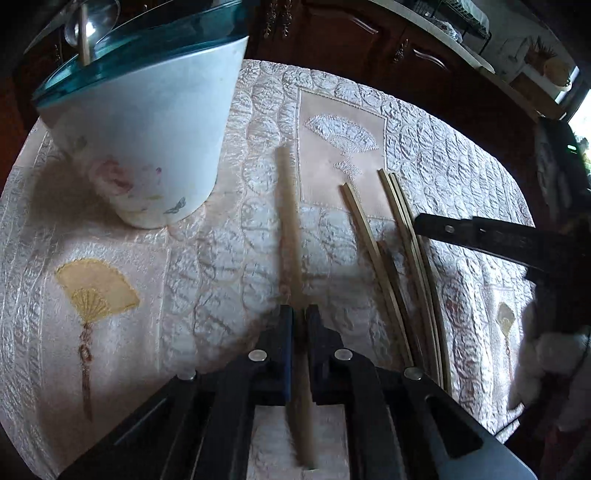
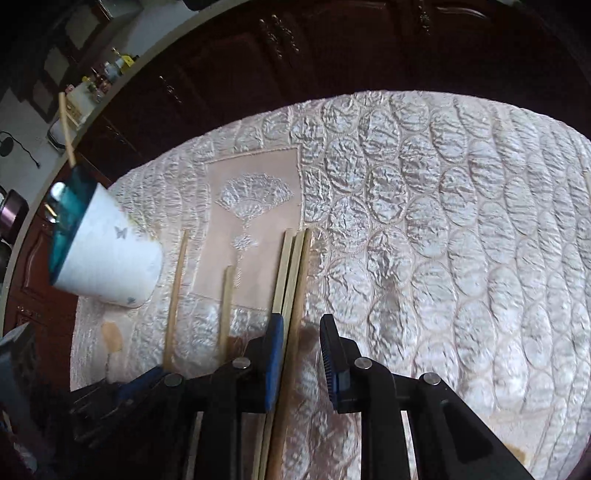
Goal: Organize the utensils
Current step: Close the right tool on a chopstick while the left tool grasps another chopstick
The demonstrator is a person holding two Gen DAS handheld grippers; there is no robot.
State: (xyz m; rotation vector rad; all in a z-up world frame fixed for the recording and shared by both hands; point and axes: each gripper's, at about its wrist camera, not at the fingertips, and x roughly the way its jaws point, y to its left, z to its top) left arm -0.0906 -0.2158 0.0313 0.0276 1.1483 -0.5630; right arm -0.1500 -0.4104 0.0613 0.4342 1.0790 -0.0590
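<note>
Left wrist view: the left gripper (image 1: 299,317) is seen clamped tight on a single chopstick (image 1: 290,221), whose long axis runs straight away from the camera toward the far edge of the quilted tablecloth (image 1: 184,258). Its far tip is pointed at the dark cabinets (image 1: 332,33) beyond the table; its near end is passed back between the fingers. To its left a white cup (image 1: 147,140) with a teal rim is stood on the cloth, one stick already propped inside. Open cloth is left between cup and chopstick. To the right, a loose bundle of chopsticks (image 1: 402,258) is laid nearly parallel, fanning slightly, with the right gripper (image 1: 424,225) reaching in over it from the right edge.

From the right wrist view, the right gripper (image 2: 301,332) is held partly open, nothing pinched; the bundle (image 2: 291,280) is caught against the blue left finger (image 2: 275,354) only, the right finger kept clear. Wide bare tablecloth (image 2: 461,240) is offered to the right, up to the rounded table edge.
</note>
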